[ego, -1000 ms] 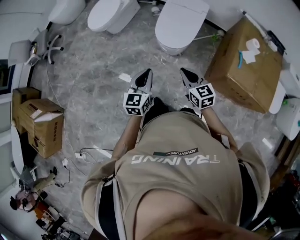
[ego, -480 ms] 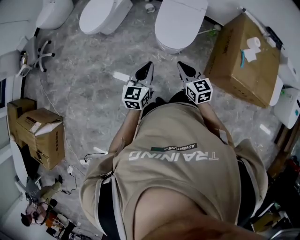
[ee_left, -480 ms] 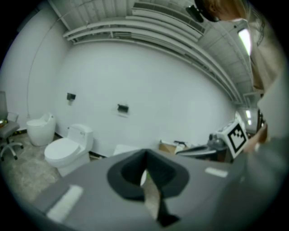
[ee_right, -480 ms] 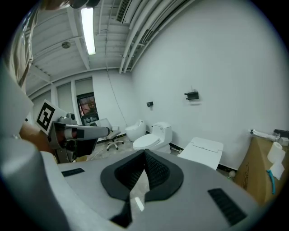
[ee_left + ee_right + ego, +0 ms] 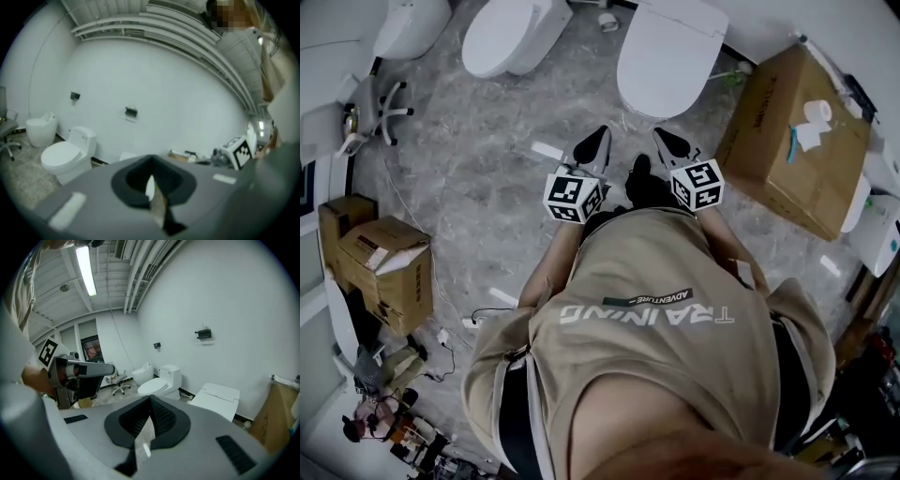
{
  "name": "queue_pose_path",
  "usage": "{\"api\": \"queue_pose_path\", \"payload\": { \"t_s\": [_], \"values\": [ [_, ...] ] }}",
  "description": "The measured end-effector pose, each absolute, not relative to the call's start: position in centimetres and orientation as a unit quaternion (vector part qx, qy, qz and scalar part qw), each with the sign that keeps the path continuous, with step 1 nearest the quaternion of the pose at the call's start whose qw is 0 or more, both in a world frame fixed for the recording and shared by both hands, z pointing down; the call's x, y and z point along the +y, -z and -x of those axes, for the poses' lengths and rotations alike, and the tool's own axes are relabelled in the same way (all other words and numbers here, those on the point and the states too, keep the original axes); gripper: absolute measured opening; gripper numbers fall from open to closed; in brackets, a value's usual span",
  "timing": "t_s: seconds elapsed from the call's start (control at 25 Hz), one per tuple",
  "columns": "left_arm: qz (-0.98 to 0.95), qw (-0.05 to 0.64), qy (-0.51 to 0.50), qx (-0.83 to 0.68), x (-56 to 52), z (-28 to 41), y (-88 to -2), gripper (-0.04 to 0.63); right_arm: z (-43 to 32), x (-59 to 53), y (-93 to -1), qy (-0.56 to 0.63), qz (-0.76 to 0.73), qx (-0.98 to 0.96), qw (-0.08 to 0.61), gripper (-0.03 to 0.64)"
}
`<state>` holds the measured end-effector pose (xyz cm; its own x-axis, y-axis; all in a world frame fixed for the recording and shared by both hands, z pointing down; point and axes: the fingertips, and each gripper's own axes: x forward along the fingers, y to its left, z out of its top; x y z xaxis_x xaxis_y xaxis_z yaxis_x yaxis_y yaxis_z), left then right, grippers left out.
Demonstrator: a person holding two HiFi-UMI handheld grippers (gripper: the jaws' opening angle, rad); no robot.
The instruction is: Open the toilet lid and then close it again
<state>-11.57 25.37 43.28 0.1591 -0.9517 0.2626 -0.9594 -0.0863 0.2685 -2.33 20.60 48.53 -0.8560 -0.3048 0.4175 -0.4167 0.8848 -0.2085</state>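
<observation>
In front of the lid-down toilet (image 5: 670, 56), the left gripper (image 5: 594, 148) and right gripper (image 5: 668, 145) hover, both pressed together, empty.

We face the toilet (image 5: 670, 52) at the far edge of the floor (image 5: 478, 187), with our left gripper (image 5: 600, 133) and right gripper (image 5: 660, 133) side by side before it. A second toilet (image 5: 508, 36) stands to its left. A cardboard box (image 5: 778, 150) lies to its right, with a paper roll (image 5: 817, 111) on top.
</observation>
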Motion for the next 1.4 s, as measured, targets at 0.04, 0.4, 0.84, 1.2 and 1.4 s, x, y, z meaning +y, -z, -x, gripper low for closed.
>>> {"api": "queue_pose_path", "payload": {
  "t_s": [0.04,0.4,0.84,1.2,1.4],
  "values": [
    [-0.734,0.193,-0.01,-0.651,24.3,12.1,-43.1,0.004,3.0,19.5,-48.5,-0.148,-0.185,-0.953,0.187,0.009],
    [-0.738,0.167,-0.039,-0.652,14.0,14.8,-41.9,0.003,4.8,9.7,-47.7,-0.086,-0.192,-0.96,0.186,0.009],
    [-0.778,0.177,-0.083,-0.597,8.3,15.8,-43.8,0.003,4.7,6.8,-50.0,-0.157,-0.251,-0.937,0.187,0.009],
    [-0.837,0.153,-0.118,-0.512,3.0,17.2,-46.4,0.003,5.6,4.0,-49.9,-0.185,-0.365,-0.893,0.187,0.009],
    [-0.859,0.158,-0.135,-0.467,0.7,17.8,-48.8,0.003,5.8,1.8,-50.3,-0.193,-0.419,-0.868,0.185,0.009]
  ]
}}
